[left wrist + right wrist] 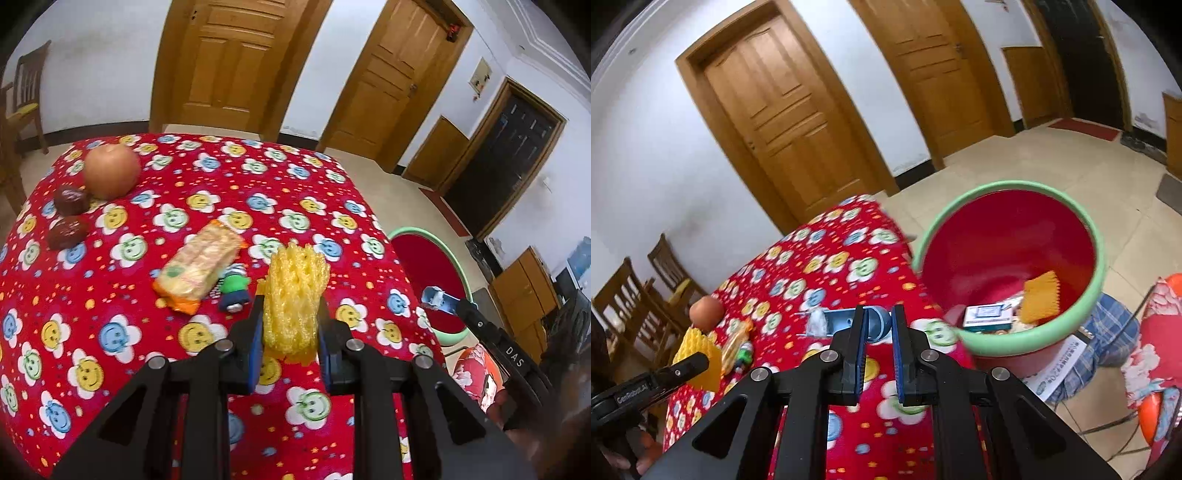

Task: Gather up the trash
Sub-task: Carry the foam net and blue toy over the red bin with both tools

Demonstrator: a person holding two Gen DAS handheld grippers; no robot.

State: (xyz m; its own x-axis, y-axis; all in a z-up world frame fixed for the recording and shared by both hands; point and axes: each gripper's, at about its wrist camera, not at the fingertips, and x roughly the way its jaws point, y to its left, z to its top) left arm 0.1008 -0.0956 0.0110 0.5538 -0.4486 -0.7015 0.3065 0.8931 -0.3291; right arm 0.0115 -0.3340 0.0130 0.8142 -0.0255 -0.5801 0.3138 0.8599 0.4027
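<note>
The yellow foam net (293,299), light and squashy, is pinched mid-body by the left hand-held gripper (291,354); a blue wrapper (849,322) is nipped by the right hand-held gripper (879,354).

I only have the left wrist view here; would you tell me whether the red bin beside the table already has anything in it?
Observer: Yes, the right wrist view looks into the red bin; a small white and blue box lies at the bottom.
Operator: Thank you. Is there any yellow netting in there too?
Observer: An orange-yellow foam net leans beside that box.
Operator: And what does the right gripper carry?
Observer: The right gripper is shut on a blue wrapper, above the tablecloth.
</note>
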